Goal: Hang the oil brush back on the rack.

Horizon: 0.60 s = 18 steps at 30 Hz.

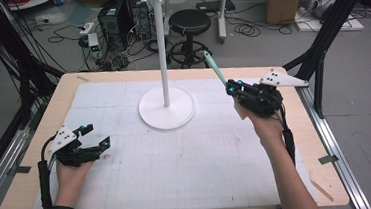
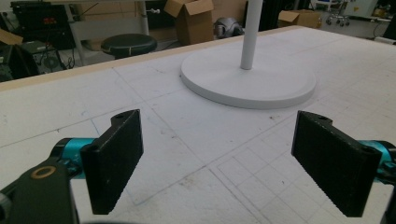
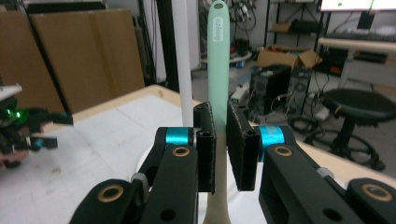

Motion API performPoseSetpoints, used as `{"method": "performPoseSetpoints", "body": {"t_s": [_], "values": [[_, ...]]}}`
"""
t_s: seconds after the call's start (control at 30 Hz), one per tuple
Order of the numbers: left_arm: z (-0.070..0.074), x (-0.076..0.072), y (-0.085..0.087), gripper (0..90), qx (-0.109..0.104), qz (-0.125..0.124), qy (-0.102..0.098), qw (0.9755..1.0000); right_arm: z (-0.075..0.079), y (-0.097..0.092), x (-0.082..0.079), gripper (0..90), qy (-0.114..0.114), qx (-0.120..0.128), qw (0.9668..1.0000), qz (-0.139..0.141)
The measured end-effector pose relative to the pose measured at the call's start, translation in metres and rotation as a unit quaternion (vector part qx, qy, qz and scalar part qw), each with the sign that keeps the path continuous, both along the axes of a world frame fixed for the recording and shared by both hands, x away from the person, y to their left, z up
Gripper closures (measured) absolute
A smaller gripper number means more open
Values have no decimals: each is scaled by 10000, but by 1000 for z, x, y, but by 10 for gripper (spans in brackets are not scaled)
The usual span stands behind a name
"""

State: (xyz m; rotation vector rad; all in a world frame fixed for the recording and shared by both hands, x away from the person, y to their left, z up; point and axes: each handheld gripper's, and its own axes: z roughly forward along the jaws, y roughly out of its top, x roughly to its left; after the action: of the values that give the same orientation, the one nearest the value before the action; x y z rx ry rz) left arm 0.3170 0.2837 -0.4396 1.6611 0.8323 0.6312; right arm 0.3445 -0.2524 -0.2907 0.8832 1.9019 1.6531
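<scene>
Progress: the pale green, long-handled plastic utensil (image 3: 218, 79) had been lifted clear of the bench and was judged part-way to being hung; no peg had yet been reached, so the hanging itself was left to do.
Stand: a tall white metal stand with a round flat base (image 1: 166, 107) was set toward the far edge of the bench, its ring of pegs carried at the top of the pole.
Right gripper (image 1: 232, 87): held raised near the far right corner, its jaws clamped on the utensil's handle, the hanging end pointed up toward the pole.
Left gripper (image 1: 96, 136): rested near the left edge, jaws wide apart, nothing held.
Surface: a wooden bench (image 1: 62, 96) was covered by a white gridded mat (image 1: 178, 160), lightly scuffed.
Room: a black round stool (image 1: 189, 21), cardboard boxes, computer cases and loose cables were seen on the grey floor beyond.
</scene>
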Motion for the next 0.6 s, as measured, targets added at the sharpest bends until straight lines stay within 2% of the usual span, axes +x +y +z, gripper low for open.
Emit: {"method": "performPoseSetpoints", "body": {"t_s": [0.03,0.1,0.13,0.27,0.6], "values": [[0,0,0,172,0,0,0,10000,0,0,0,825,0,0,10000,0],[0,0,0,172,-2,-2,3,10000,13,2,3,825,-140,91,9999,17],[0,0,0,172,-10,-4,1,10000,13,2,3,825,-140,91,9999,17],[0,0,0,172,-9,-4,0,10000,30,9,6,825,-353,213,9991,44],[0,0,0,172,-32,-17,2,10000,63,25,14,825,-710,299,9970,106]]}}
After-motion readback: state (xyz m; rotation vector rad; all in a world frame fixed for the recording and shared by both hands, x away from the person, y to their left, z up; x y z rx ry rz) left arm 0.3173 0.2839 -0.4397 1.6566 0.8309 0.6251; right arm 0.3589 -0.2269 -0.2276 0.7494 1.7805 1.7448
